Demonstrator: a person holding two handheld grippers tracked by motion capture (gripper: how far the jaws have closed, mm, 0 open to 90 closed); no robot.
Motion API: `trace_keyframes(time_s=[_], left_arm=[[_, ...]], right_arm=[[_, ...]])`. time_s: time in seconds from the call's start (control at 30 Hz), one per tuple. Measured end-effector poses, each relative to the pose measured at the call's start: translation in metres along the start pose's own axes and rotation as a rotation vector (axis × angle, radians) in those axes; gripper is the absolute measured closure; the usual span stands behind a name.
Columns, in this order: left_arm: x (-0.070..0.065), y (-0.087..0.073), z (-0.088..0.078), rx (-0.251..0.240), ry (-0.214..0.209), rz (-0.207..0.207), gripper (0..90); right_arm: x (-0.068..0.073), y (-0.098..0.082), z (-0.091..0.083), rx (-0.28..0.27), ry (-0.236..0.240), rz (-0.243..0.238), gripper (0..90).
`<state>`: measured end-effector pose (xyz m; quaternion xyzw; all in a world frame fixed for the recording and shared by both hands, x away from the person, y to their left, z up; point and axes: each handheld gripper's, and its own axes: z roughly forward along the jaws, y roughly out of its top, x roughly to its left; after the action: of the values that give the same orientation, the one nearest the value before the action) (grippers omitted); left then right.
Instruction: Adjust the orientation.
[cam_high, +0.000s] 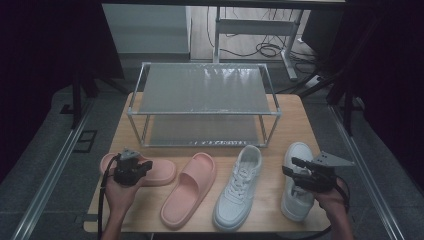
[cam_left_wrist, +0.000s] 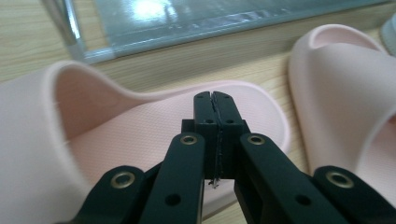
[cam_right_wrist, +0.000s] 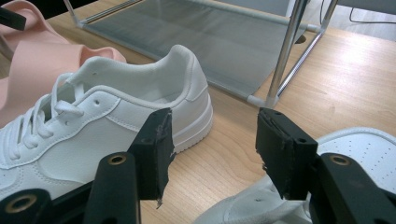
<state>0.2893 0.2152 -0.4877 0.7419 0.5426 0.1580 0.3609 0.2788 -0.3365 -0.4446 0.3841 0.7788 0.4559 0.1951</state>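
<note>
both shelves of the rack (cam_high: 204, 90) sit bare with two pink slides (cam_high: 190, 189) and two white sneakers (cam_high: 239, 187) in front of it, left gripper (cam_high: 131, 169) pinched together over one slide, right gripper (cam_right_wrist: 212, 149) spread, nothing lifted yet.

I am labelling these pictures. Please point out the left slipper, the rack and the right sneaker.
left slipper (cam_left_wrist: 140, 126), left gripper view, on its footbed
rack (cam_high: 202, 89), high view, on its top shelf
right sneaker (cam_high: 298, 150), high view, on its heel end
</note>
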Motion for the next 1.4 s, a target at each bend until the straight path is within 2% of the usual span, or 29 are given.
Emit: trace_keyframes(time_s=[0.23, 0.43, 0.67, 0.97, 1.17, 1.33, 1.4], left_arm=[[0.010, -0.011, -0.001, 0.003, 0.024, -0.033, 90.0], [0.013, -0.017, -0.005, -0.012, 0.032, -0.040, 90.0], [0.018, -0.024, -0.005, -0.002, 0.033, -0.053, 90.0], [0.014, -0.025, 0.002, 0.030, 0.046, -0.036, 90.0], [0.014, -0.030, -0.003, 0.043, 0.041, -0.031, 90.0], [0.018, -0.036, -0.008, 0.046, 0.022, -0.043, 90.0], [0.019, -0.038, -0.011, 0.050, 0.026, -0.043, 90.0]], right_arm=[[0.003, 0.001, 0.001, 0.002, 0.002, -0.008, 46.9], [0.004, 0.001, 0.000, -0.002, -0.001, -0.005, 46.6], [0.005, 0.003, -0.005, -0.013, -0.005, -0.014, 46.4], [0.003, 0.001, -0.005, -0.008, -0.007, -0.011, 46.3], [0.004, 0.002, -0.007, -0.009, 0.002, -0.010, 46.1], [0.004, 0.001, -0.005, -0.005, 0.005, -0.008, 46.1], [0.005, 0.001, -0.005, -0.004, 0.010, -0.010, 46.0]])
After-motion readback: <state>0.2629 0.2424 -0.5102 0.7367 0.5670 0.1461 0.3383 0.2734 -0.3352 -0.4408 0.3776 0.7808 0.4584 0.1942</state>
